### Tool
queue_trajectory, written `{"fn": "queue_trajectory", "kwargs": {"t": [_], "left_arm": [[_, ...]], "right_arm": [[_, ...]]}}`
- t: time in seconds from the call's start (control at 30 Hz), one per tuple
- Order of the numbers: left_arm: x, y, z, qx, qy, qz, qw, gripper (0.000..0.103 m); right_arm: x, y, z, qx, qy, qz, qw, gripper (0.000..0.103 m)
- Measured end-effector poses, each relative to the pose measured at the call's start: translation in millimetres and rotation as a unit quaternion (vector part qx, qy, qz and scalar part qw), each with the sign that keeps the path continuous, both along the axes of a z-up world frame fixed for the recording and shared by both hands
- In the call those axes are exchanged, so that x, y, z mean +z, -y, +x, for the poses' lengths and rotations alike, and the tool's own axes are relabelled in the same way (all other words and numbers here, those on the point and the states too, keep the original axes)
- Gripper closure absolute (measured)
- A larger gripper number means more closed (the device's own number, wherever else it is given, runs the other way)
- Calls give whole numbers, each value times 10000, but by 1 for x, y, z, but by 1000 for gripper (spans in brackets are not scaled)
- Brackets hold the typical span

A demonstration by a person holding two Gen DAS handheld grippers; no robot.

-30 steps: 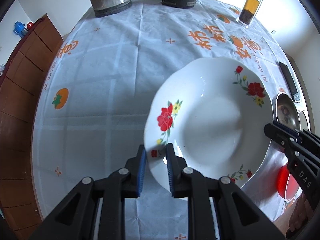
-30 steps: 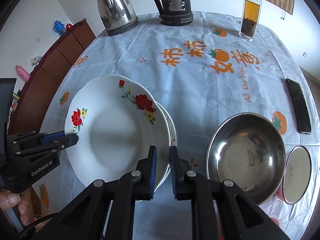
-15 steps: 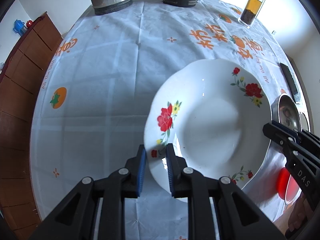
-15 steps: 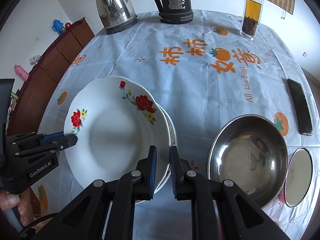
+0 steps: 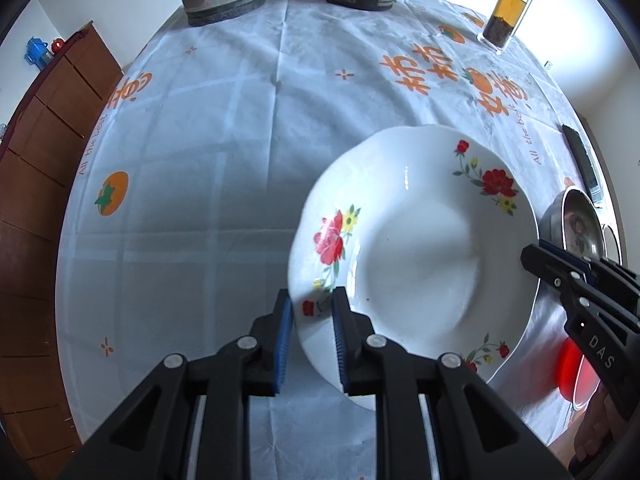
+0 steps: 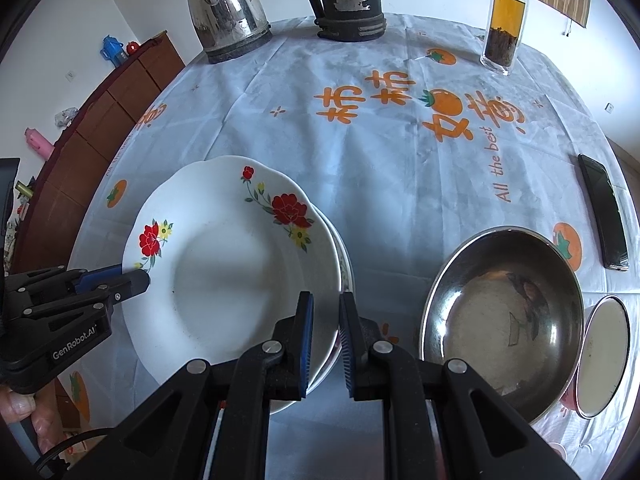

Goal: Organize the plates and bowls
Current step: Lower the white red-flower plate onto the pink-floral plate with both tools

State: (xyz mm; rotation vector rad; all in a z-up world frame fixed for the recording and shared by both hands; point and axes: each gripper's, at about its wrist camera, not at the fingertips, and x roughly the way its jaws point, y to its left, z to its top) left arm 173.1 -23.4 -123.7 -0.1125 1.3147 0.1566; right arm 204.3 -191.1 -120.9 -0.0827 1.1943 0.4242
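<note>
My left tongs (image 5: pixel 311 312) are clenched on the near-left rim of the floral plate (image 5: pixel 416 256) — one blue pad under the rim, the other on its upper face. In the right wrist view that plate sits as the top of a small stack, with the rims of other plates (image 6: pixel 345 268) peeking out on its right side, at the near-left part of the surface (image 6: pixel 380 168).

My right tongs (image 6: pixel 325 320) straddle the stack's near-right rim; the pads look close-set but I cannot tell whether they are pinching it or just beside it.

Just right of the stack stands the steel bowl (image 6: pixel 504 320), and touching or nearly touching its right side is a small white-lined bowl (image 6: pixel 606 356) at the near-right edge.

Along the far edge stand a steel kettle (image 6: pixel 228 12), a dark thermos jug (image 6: pixel 346 0) and a tea bottle (image 6: pixel 506 16) — well apart from the dishes. A black phone (image 6: pixel 604 216) lies by the right edge.
</note>
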Motion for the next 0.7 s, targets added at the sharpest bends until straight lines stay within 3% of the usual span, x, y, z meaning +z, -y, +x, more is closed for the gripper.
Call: {"fn": "queue_trajectory", "kwargs": {"t": [0.7], "left_arm": [[-7,-4,6,12,-52,-29,10000,86]], "right_arm": [[-8,-4,8,-5,-63,-55,10000,89]]}}
